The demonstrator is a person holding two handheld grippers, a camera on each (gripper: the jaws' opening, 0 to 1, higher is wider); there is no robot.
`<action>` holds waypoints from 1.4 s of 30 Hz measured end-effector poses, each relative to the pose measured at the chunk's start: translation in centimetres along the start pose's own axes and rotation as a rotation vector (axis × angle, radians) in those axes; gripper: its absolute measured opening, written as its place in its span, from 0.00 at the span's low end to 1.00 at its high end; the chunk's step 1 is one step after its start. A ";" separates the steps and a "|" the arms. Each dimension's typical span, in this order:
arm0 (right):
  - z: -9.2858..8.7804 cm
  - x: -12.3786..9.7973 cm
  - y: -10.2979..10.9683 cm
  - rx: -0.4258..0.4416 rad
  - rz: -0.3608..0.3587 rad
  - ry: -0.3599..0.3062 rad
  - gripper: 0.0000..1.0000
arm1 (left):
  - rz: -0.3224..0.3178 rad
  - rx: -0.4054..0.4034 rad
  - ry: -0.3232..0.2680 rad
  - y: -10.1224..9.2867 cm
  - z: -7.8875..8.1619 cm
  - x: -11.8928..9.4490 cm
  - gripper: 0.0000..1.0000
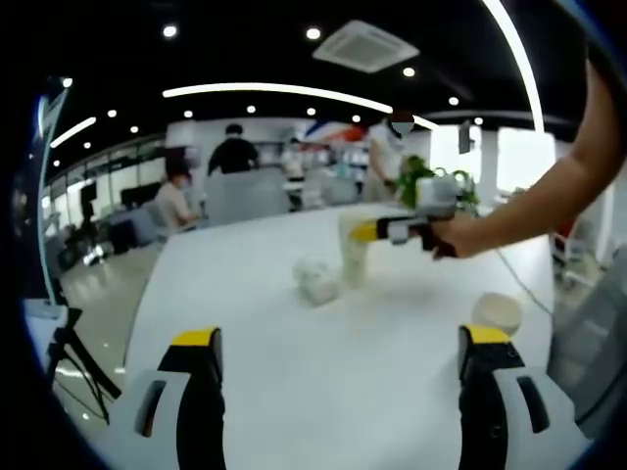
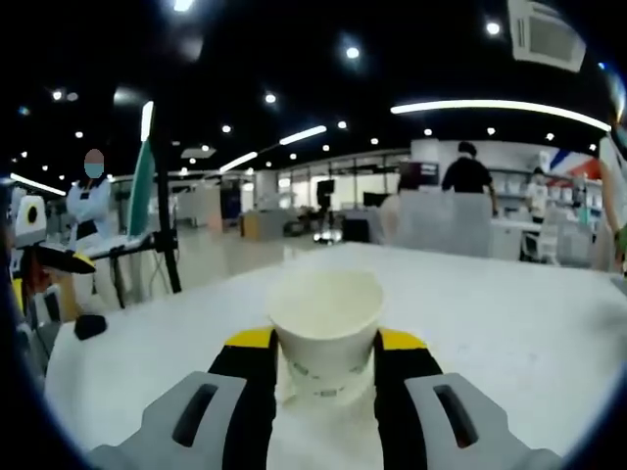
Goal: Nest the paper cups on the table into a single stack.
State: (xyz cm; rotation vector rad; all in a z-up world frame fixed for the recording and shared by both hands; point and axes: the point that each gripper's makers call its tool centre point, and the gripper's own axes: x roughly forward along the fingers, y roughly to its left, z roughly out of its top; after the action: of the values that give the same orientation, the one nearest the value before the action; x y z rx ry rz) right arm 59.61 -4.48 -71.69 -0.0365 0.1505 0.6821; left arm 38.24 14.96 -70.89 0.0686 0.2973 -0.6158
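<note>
Left gripper [image 1: 338, 352]: jaws spread wide, nothing between them, yellow-tipped, poised above the white table [image 1: 323, 392]. Right gripper [image 2: 326, 343]: clenched on an upright paper cup [image 2: 326, 318], one jaw pressed to each side of its wall, open mouth upward; in the left gripper view this same gripper [image 1: 377, 231] reaches in from the right, a person's hand [image 1: 458, 235] and bare forearm behind it, the held cup standing tall just beyond its yellow tip. Second paper cup [image 1: 315, 278]: lying on its side on the table, just beside the held cup, well ahead of the left gripper and between its jaw lines. Third paper cup [image 1: 497, 311]: also tipped over, close ahead of the left gripper's right-hand jaw — mouth facing roughly toward the camera. Whether the held cup touches the table or the cup beside it cannot be told. Background: open office, ceiling lights, several people [image 1: 233, 153] standing or seated beyond the table's far edge, a green plant [image 1: 411, 176] — all well apart from the cups.
</note>
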 end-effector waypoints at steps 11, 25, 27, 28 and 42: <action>2.3 -0.3 -0.7 -0.016 0.012 -0.005 0.35 | -0.011 0.017 -0.005 -0.1 0.7 -0.3 0.98; 3.5 -2.0 -0.5 -0.022 0.037 -0.002 0.34 | -0.038 0.038 0.000 -0.5 1.0 -0.6 0.98; 3.6 -2.2 -0.6 -0.023 0.036 -0.002 0.34 | -0.037 0.037 -0.003 -0.6 1.0 -0.6 0.98; 3.8 -2.5 -0.6 -0.019 0.036 -0.005 0.34 | -0.037 0.036 -0.003 -0.7 0.9 -0.6 0.98; 4.1 -4.3 0.6 -0.024 0.056 -0.003 0.34 | -0.049 0.043 -0.005 -1.4 1.2 -0.9 0.98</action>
State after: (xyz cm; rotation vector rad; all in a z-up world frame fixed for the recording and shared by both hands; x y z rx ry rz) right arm 56.41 -6.37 -66.94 -0.0545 0.1409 0.7394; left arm 37.06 14.13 -69.47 0.1014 0.2812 -0.6713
